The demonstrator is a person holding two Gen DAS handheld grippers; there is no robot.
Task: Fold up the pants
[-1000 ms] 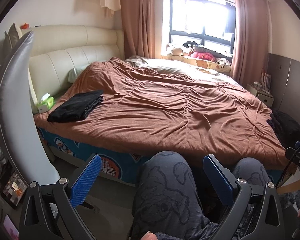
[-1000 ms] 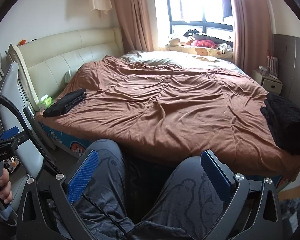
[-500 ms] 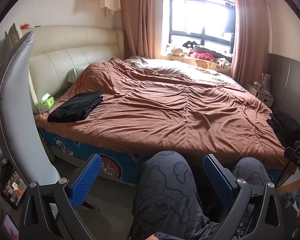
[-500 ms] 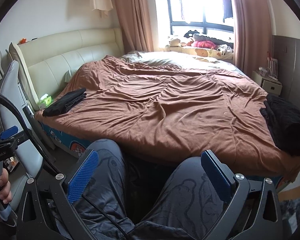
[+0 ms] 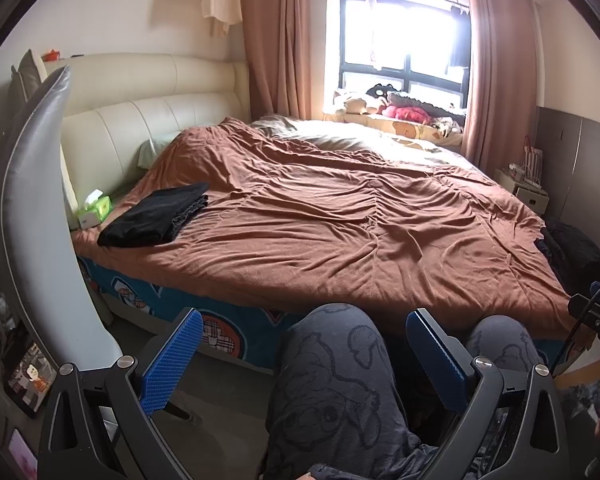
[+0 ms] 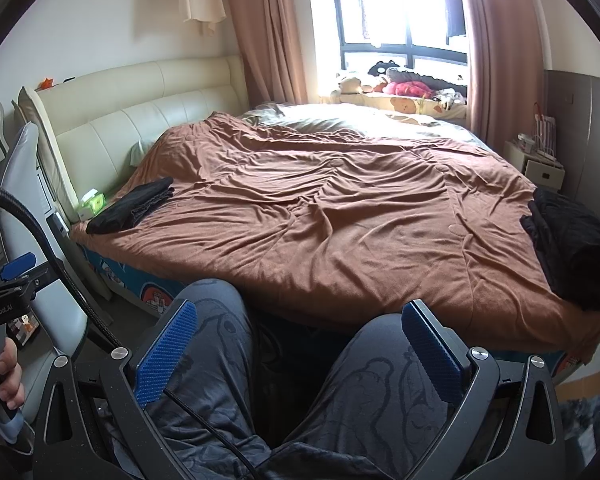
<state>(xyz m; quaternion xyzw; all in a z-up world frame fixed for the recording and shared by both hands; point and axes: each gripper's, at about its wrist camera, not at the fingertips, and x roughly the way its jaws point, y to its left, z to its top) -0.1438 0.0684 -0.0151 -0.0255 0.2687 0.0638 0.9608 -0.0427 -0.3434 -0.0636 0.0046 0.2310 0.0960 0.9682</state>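
Scene: a person sits at the edge of a bed (image 5: 340, 216) covered with a brown duvet, knees in grey printed trousers at the bottom of both views.
Left gripper (image 5: 300, 356): it is wide open and holds nothing; it hangs low over the person's left knee, in front of the bed edge.
Right gripper (image 6: 298, 350): it is also spread wide and empty; it hangs over the lap, between the two knees.
Task's thing: the crumpled black pants (image 6: 572, 248) lie in a loose heap at the right corner of the bed, near the foot end, well apart from both grippers.
Other garment: a folded black garment (image 5: 156, 216) lies flat at the left side of the bed, near the headboard and just beside a green tissue pack (image 5: 95, 210).
Change: almost nothing. Compared with the pictures of one second ago and of half a second ago, both grippers keep the same place and the same opening, and no cloth has moved.
Meaning for the task: I judge this as a pause between garments. One piece looks already folded; the heap on the right is not yet touched.
Next move: probably the right gripper must reach to the heap and pull it onto the middle of the duvet, where there is free room to spread it.
Risk: the heap hides the waistband and legs, so the first grasp may catch more than one layer.
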